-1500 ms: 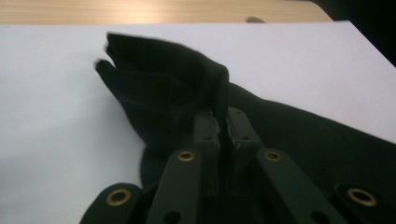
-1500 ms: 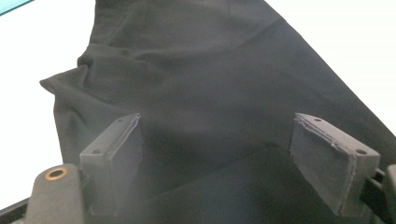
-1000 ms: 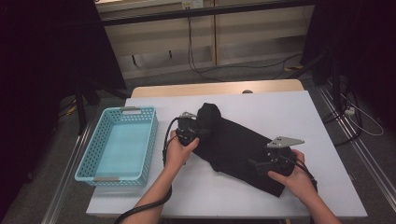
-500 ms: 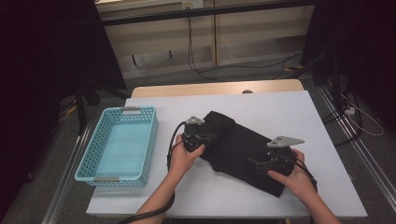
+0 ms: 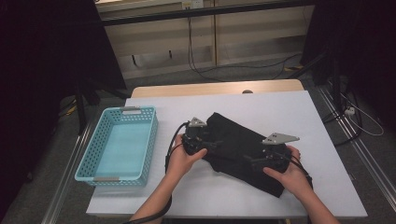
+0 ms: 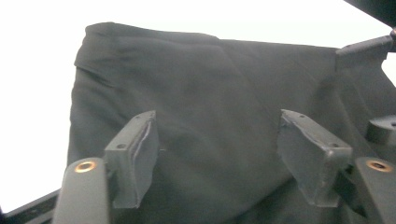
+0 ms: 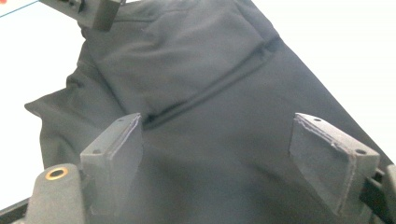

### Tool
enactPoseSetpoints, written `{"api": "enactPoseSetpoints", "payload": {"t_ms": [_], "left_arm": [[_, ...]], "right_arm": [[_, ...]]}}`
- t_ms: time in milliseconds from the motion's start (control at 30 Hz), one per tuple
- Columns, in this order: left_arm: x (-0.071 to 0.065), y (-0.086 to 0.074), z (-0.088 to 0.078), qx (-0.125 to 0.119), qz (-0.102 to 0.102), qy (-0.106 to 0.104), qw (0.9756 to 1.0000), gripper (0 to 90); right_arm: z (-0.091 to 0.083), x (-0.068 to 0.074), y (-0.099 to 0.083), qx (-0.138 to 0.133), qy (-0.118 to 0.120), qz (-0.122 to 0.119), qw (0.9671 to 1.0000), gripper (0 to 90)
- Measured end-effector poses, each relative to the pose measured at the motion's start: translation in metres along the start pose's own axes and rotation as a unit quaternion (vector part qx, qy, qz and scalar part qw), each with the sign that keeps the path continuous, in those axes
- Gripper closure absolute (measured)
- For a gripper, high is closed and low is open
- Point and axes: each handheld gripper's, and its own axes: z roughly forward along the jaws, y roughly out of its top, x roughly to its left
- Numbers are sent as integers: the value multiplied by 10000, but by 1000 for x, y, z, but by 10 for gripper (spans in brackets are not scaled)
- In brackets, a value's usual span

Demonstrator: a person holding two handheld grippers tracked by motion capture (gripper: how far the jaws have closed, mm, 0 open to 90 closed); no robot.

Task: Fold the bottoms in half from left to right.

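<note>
A turquoise basket is sitting at the left of the white table, well apart from the work, and its perforated walls are plain to read. Just right of it, the left gripper is resting at the near-left end of a folded black garment. Its jaws have just been opening and are now standing apart over the cloth, pads clear of the fabric — the left gripper view is showing dark folds between them and nothing clamped. From above, gripper and cloth are merging into one dark mass, so the fingertips are hard to pick out there.

The garment is lying slantwise across the middle of the table, running from behind the left gripper down toward the near right. Its seams and what kind of garment it is are hard to tell; the right gripper view is giving only one stitched line and a folded layer.

The right gripper is hovering at the garment's near-right end, jaws also apart, with cloth below them and nothing pinched.

Both forearms are being cut off by the bottom edge. Beyond the table, the room is falling into deep shadow at both sides — cables are trailing over a grey floor before a pale panelled wall.
</note>
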Motion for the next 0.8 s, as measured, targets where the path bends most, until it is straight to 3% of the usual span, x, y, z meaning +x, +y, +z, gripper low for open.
{"api": "enactPoseSetpoints", "payload": {"t_ms": [200,400,667,800], "left_arm": [[11,0,-9,25,79,283,9996,156],[18,-2,-14,98,64,364,9993,129],[26,-2,-21,84,67,500,9987,116],[29,-2,-22,155,107,601,9980,110]], "right_arm": [[14,12,12,79,205,-192,9996,319],[25,28,18,118,501,-355,9980,502],[41,40,17,399,617,-554,9958,554],[46,42,16,479,575,-620,9953,702]]}}
